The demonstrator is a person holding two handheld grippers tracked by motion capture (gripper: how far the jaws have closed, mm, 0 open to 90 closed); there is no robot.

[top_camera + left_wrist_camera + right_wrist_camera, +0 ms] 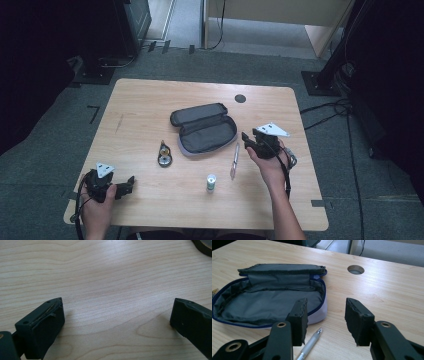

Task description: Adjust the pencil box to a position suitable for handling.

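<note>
The mechanical pencil (310, 345) lies on the wooden table (387, 295), just below and between the right gripper's (325, 315) half-open, empty jaws, with the open pencil case (262, 302) just beyond it. The pencil is slim and silver-grey, tip toward the case. The step looks like an approach to pick it up; next the jaws must drop astride its barrel. The left gripper (117, 315) rests wide open, empty.

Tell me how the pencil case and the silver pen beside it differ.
The pencil case is dark fabric, wide and soft, lying unzipped with its grey inside showing; the pen is silvery, thin and stiff. The pencil case sits nearer the table's middle; the pen lies just outside it, by the right gripper. Both rest flat on the wooden table.
</note>
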